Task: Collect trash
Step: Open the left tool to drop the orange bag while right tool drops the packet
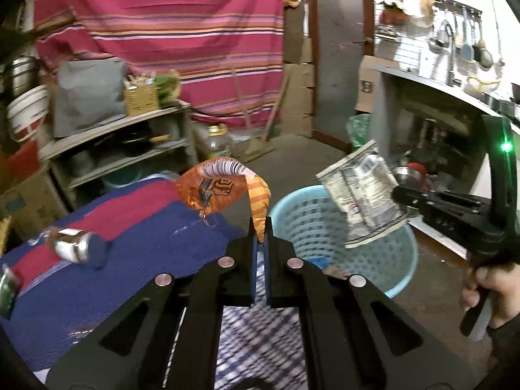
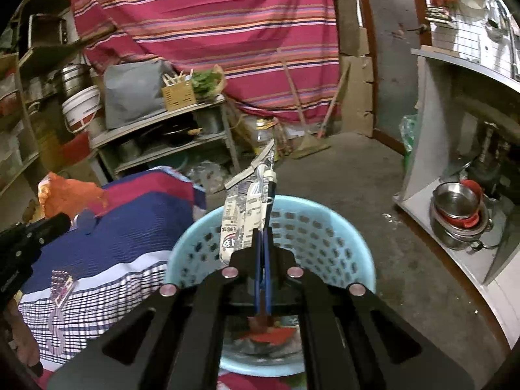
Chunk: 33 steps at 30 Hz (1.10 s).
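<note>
Item: our left gripper [image 1: 259, 243], jaws clamped on a crumpled orange foil snack wrapper [image 1: 208, 190]. Item: our right gripper [image 2: 262, 243], pinching a flattened white printed packet [image 2: 242, 221] above the pale blue perforated plastic basket [image 2: 341, 227]. Basket already holds scraps; neither piece dropped yet. Left: striped blue-and-red cloth surface [image 1: 139, 221] with one shiny metal cup [image 1: 79, 248]. Far: pink striped curtain [image 1: 182, 32], cluttered shelves.

A striped curtain [image 1: 169, 26] hangs behind; steel bowls [image 2: 458, 208] (stacked) sit under the counter [image 2: 471, 65].
</note>
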Each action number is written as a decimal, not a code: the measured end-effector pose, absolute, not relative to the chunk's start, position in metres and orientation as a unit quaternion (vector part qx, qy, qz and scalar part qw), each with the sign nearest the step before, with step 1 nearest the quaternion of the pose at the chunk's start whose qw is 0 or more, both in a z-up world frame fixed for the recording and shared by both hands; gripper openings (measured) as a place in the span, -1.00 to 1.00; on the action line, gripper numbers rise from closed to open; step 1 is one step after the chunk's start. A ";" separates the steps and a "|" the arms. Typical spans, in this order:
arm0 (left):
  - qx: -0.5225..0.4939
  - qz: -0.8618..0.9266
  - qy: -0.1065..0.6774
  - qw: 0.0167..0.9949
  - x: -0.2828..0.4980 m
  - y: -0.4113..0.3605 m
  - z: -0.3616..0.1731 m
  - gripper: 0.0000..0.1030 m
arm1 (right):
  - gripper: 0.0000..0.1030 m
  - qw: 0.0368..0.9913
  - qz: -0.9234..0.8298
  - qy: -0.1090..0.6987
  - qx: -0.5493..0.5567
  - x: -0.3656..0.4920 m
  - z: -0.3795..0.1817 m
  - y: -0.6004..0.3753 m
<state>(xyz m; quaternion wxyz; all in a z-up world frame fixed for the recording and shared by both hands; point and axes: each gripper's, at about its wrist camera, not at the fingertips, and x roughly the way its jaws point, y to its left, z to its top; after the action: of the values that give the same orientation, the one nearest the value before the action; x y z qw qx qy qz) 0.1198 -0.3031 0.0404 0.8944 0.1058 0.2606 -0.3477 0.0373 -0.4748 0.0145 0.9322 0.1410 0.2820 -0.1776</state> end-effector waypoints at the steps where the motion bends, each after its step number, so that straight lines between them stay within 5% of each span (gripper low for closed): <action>1: 0.107 -0.353 0.261 0.892 0.118 -0.309 0.040 -0.97 | -0.96 0.932 -0.181 0.281 0.141 0.035 0.014 -0.480; 16: 0.120 -0.420 0.292 0.851 0.101 -0.376 0.010 -0.97 | -0.96 0.924 -0.198 0.285 0.162 0.022 -0.006 -0.515; 33: 0.130 -0.389 0.363 0.837 0.124 -0.365 -0.042 -0.96 | -0.96 0.918 -0.192 0.301 0.175 0.030 -0.029 -0.515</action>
<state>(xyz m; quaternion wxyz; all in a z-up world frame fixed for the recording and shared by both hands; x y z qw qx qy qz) 0.1238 -0.3652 -0.0424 0.8369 0.1301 0.3629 -0.3885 0.0296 -0.5149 -0.0294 0.9178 0.1747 0.3008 -0.1915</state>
